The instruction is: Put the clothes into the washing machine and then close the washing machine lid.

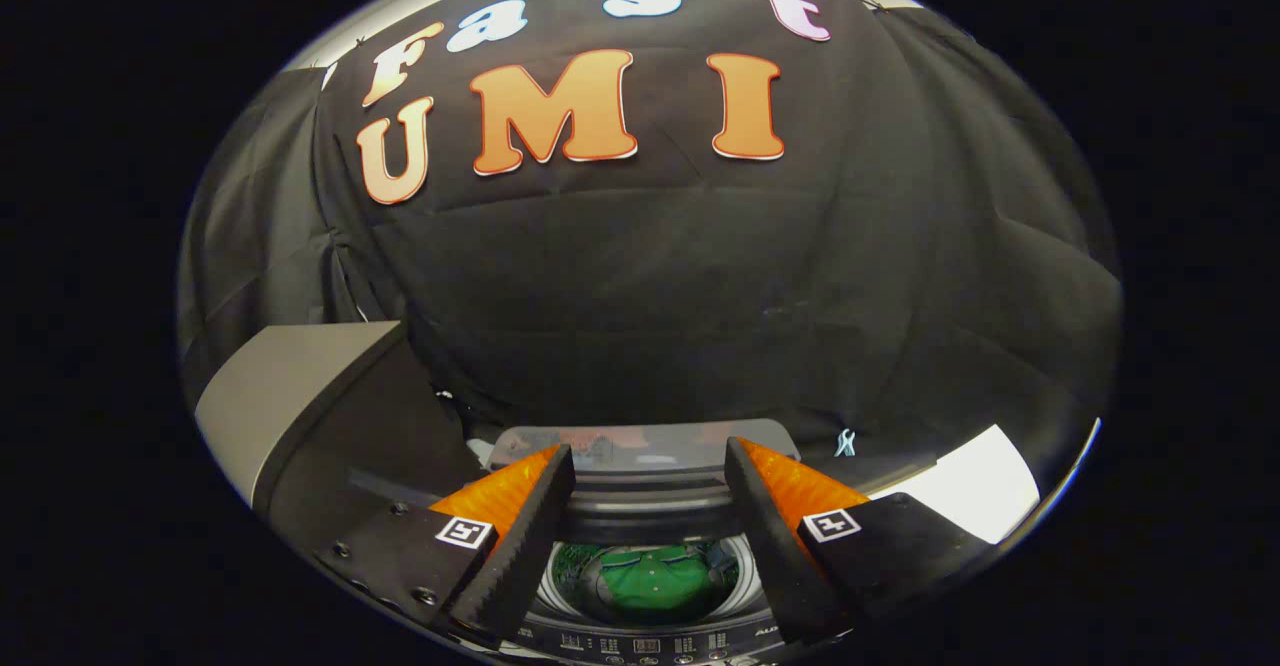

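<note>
Hovering above the washing machine [645, 636], the hand-held gripper [650, 471] is carrying nothing, its two fingers spread wide with open air between them. Green clothes [655, 581] are lying bunched in the round drum, showing low between the fingers, so the loading part of the task is looking done. Folds and a few small pale dots are showing on the fabric, and it is sitting below the drum's rim as far as can be judged. Beyond the drum the lid [645, 446] is standing raised, its pale glossy panel facing forward just past the fingertips, so closing it is the step in hand. Trouble could be coming from the spread fingers passing to either side of the lid's edge without catching it, or from a push landing too low on the slick panel and sliding off. Letting the lid drop freely could slam it, and any cloth riding up over the rim could be keeping it from seating. Along the near edge a control panel [640, 644] is showing small buttons. Off to one side a grey box [290, 391] is standing against the black cloth wall [700, 276].
</note>
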### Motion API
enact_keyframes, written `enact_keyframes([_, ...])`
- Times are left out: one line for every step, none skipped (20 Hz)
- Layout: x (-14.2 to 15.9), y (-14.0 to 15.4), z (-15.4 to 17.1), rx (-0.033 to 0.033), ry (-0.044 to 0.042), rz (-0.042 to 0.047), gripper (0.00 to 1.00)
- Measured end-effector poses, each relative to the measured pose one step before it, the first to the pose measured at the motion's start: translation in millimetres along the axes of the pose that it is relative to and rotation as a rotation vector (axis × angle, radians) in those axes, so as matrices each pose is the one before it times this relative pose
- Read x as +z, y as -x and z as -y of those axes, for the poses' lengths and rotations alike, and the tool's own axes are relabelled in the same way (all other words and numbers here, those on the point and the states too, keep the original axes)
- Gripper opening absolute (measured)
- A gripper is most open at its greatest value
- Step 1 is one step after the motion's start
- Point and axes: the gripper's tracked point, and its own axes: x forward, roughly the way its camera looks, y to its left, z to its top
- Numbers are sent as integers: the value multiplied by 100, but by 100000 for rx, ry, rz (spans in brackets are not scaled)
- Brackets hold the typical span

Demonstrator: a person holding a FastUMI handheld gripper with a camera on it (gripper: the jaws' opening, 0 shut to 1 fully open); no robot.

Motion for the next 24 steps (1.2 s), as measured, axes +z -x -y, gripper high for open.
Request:
enact_keyframes([-429,24,189,-424,-223,-621,97])
enact_keyframes([-189,51,88,-329,-179,-103,97])
enact_keyframes([-140,225,-63,-104,-93,-170,97])
enact_keyframes([-18,139,-49,66,-131,62,97])
enact_keyframes([113,168,-56,163,30,405,97])
enact_keyframes([327,64,-97,188,203,729,97])
enact_keyframes([95,300,-30,164,218,505,97])
enact_keyframes([283,157,-65,293,85,734,97])
enact_keyframes([522,365,-210,433,-111,1472,97])
enact_keyframes([725,305,-234,273,-145,2088,97])
enact_keyframes([595,378,-152,7,167,2101,97])
enact_keyframes([461,413,-49,-376,581,1414,97])
enact_keyframes([423,535,61,-435,527,1399,97])
enact_keyframes([597,512,-70,-378,364,1487,97])
enact_keyframes([550,620,-133,-290,297,1051,97])
enact_keyframes([299,790,-312,-183,295,973,97])
enact_keyframes([601,873,-149,-383,281,1505,97])
enact_keyframes([1070,596,-90,-509,263,1855,97])
enact_keyframes([808,774,-154,-377,70,1789,97])
enact_keyframes([861,815,-157,-498,-498,1480,97])
enact_keyframes([818,886,19,-796,-1238,1754,97])
enact_keyframes([910,835,131,-836,-1613,2273,97])
enact_keyframes([1187,664,169,-1039,-1430,2321,97])
enact_keyframes([942,891,361,-840,-1110,2055,97])
